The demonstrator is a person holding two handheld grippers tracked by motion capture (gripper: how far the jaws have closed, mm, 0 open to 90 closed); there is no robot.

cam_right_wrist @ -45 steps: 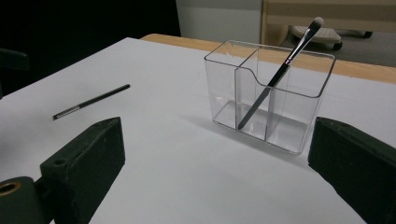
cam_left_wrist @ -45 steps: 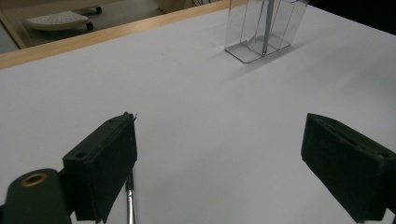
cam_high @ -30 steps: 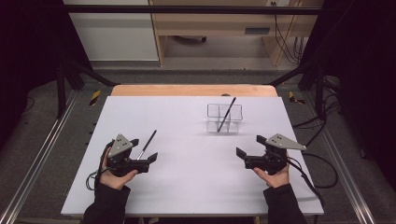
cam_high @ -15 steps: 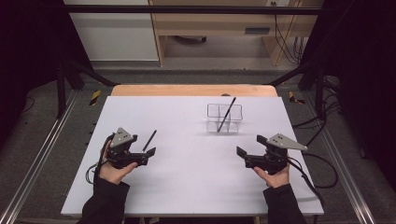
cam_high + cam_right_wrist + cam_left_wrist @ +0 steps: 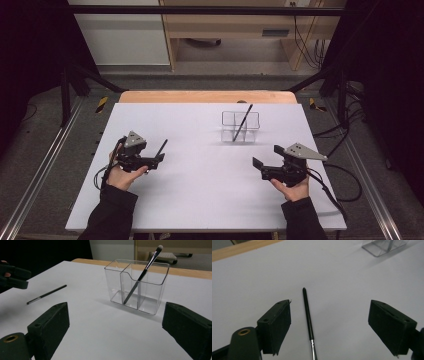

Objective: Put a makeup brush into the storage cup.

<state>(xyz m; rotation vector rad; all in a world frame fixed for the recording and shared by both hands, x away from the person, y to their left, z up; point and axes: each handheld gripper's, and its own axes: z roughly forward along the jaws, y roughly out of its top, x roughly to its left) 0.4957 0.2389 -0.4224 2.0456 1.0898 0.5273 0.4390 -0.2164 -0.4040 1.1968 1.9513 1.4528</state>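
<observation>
A thin black brush [image 5: 308, 320] with a silvery ferrule lies flat on the matte white table [image 5: 200, 200] near its left edge, between the spread jaws of the left gripper [image 5: 329, 327], untouched. The right gripper [image 5: 117, 335] also gapes, facing a clear, boxy plastic organizer [image 5: 136, 286].

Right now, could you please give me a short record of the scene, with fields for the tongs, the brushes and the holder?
left tongs: open, jaws either side of the loose brush, not touching it
right tongs: open, holding nothing
loose brush: lying flat on the table
second brush: leaning in the holder, bristles up
holder: clear, divided into compartments, upright
</observation>
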